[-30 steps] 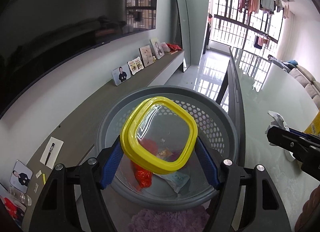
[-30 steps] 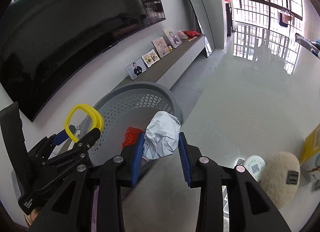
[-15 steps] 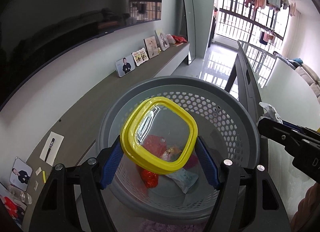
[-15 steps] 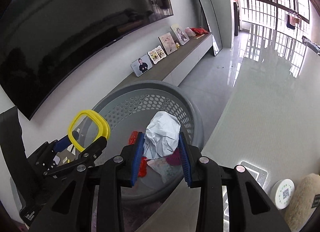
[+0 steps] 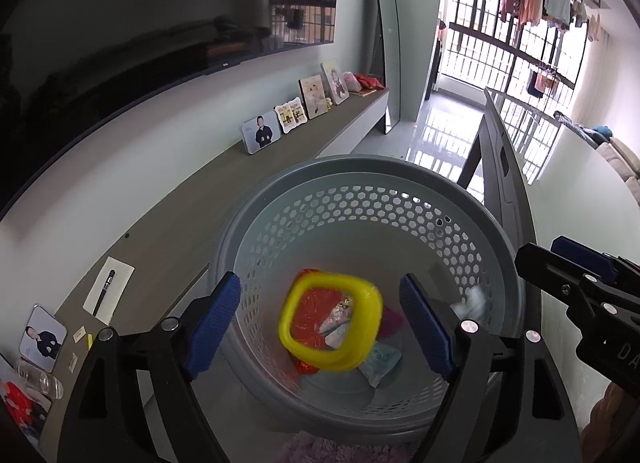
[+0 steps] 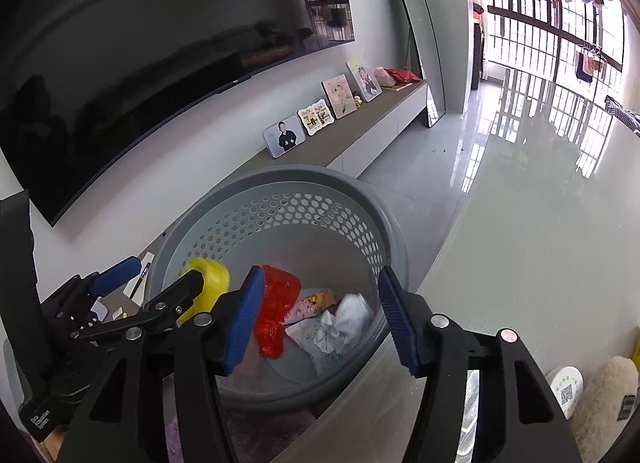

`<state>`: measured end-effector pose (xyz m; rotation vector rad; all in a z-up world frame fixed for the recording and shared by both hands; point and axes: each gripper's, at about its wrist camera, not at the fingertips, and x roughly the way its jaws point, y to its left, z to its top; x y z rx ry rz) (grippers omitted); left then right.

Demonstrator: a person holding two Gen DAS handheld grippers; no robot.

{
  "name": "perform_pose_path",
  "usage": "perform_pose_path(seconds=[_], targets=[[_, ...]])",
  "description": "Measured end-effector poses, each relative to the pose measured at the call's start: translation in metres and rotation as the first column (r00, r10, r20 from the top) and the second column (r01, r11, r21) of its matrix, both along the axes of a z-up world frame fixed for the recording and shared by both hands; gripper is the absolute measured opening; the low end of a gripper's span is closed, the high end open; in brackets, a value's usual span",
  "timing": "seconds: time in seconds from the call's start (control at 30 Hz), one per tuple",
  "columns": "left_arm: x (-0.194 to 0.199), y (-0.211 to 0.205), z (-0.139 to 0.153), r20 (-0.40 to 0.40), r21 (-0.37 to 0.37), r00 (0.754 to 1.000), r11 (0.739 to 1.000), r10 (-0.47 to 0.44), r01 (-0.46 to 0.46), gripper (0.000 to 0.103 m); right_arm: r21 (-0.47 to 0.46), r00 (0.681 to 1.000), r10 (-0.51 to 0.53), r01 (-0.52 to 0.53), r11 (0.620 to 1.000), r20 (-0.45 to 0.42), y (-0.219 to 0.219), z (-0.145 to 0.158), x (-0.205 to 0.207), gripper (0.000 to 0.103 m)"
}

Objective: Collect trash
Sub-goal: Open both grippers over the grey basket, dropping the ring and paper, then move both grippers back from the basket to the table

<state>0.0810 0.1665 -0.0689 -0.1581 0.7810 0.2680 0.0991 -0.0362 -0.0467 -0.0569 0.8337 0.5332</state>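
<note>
Both over gray basket [image 5: 516,263] so trash drops in. Left gripper [image 5: 320,319], right gripper [image 6: 320,315] opening, holding nothing; yellow lid [image 5: 332,327], white paper wad [image 6: 344,323] falling inside.

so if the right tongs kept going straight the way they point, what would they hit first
Probably the crumpled white paper lying in the grey basket, just past the red wrapper. The right tongs are opening with nothing between them, aimed down into the basket. Depth is hard to judge here.
</note>
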Motion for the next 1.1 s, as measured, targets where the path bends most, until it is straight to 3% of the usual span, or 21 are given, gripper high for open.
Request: perform_pose_path(seconds=[0.27,0.57,1.1], targets=[[-0.012,-0.013,-0.006,0.028,-0.018,0.999,1.000,0.023,-0.022,0.091,0.041,0.998,-0.049,0.051,0.998,-0.031,-0.016,-0.004,0.004,0.058],[-0.021,-0.019,-0.029,0.020,-0.018,0.998,0.998,0.067,-0.066,0.092,0.063,0.997,-0.081,0.082,0.995,-0.014,-0.026,-0.001,0.000,0.062],[-0.032,-0.026,-0.022,0.076,0.033,0.994,0.996,0.081,-0.084,0.094,0.120,0.996,-0.090,0.090,0.989,-0.007,-0.041,0.004,-0.011,0.062]])
